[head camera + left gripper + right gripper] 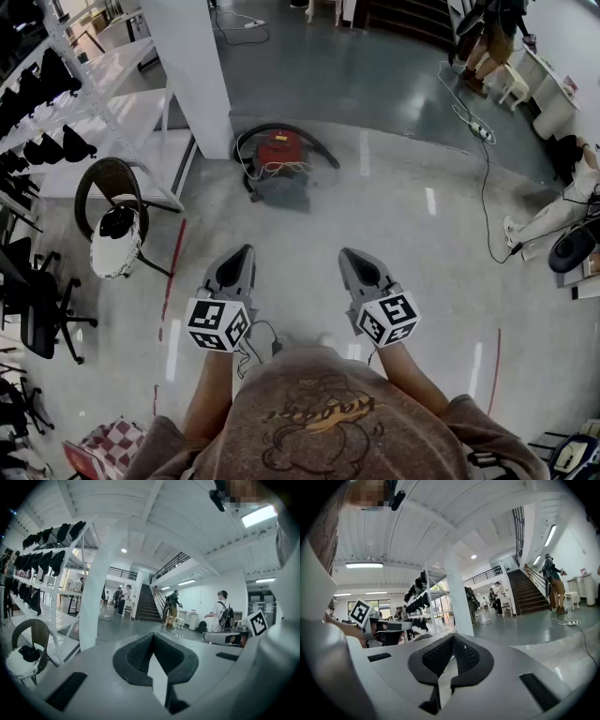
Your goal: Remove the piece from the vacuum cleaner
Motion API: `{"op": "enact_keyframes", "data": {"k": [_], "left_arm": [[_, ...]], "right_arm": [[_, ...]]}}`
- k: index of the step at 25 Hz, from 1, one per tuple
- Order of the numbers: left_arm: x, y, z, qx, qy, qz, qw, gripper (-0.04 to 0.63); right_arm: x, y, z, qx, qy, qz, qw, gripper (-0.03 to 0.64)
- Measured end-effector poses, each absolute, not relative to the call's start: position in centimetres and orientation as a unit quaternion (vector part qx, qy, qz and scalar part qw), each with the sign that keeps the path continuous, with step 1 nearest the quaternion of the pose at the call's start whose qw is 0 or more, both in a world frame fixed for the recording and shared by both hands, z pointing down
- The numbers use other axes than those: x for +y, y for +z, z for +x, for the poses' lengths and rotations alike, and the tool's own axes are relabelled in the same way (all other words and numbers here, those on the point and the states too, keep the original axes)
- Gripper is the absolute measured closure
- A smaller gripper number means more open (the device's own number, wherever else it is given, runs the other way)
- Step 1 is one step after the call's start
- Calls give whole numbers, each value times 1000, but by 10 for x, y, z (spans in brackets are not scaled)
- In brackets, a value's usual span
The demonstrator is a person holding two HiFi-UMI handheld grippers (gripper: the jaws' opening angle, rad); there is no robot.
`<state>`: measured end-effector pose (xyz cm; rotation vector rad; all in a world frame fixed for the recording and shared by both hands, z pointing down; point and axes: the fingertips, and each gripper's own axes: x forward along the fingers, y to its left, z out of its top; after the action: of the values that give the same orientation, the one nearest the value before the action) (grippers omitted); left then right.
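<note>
A red vacuum cleaner (281, 150) with a black hose looped round it sits on the floor by a white pillar, well ahead of me. A grey piece (282, 191) lies against its near side. My left gripper (247, 249) and right gripper (345, 253) are held side by side in front of my chest, both shut with nothing between the jaws, pointing toward the vacuum from a distance. In the left gripper view the left gripper (153, 634) has its dark pads together. The right gripper (453, 637) in its own view stands the same. Neither gripper view shows the vacuum.
A white pillar (192, 70) stands left of the vacuum. White shelving (89, 103) and a wicker chair (111, 202) with a helmet are at left, office chairs (37, 309) further left. A cable (487, 178) runs across the floor at right. People stand near the stairs (147, 604).
</note>
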<state>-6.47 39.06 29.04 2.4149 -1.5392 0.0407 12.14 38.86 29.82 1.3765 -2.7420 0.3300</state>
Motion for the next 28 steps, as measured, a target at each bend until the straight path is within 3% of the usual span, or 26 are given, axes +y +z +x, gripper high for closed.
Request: {"op": "enact_keyframes", "data": {"k": [28], "left_arm": [[330, 323, -80, -490, 14, 859, 150, 592]], "right_arm": [[339, 338, 93, -865, 116, 486, 33, 617]]}}
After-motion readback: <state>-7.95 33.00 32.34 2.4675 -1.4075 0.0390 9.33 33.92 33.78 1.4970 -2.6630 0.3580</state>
